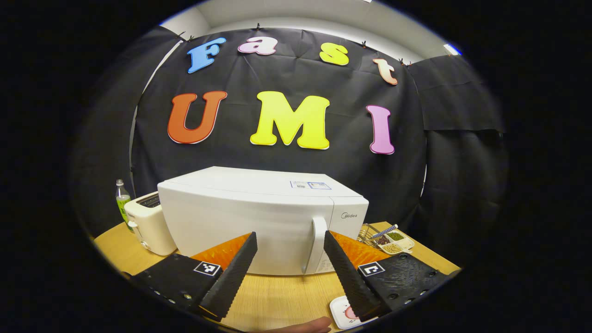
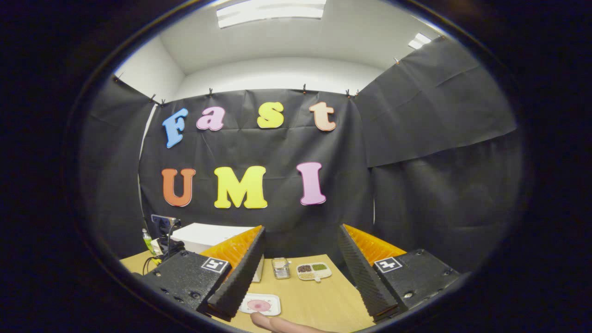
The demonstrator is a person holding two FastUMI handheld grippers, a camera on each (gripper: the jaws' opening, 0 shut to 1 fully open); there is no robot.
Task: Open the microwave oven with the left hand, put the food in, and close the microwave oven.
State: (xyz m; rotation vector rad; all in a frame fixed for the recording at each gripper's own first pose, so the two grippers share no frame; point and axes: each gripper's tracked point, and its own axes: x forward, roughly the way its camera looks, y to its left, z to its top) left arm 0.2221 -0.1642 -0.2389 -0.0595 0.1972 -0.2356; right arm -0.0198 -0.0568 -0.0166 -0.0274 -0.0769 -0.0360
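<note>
Bare table [image 1: 282, 296] before shut microwave [image 1: 259, 217]; toaster [image 1: 148, 224] beside it.

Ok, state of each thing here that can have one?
Microwave: door closed, handle untouched.
Left gripper: open, empty, facing the door.
Right gripper: open, empty.
Food plate: on the table, not picked up.
Toaster: slots empty as far as visible.
Bottle: upright, capped.

Plate [image 1: 343, 312] half behind a finger, food on it perhaps pink, blurred
</note>
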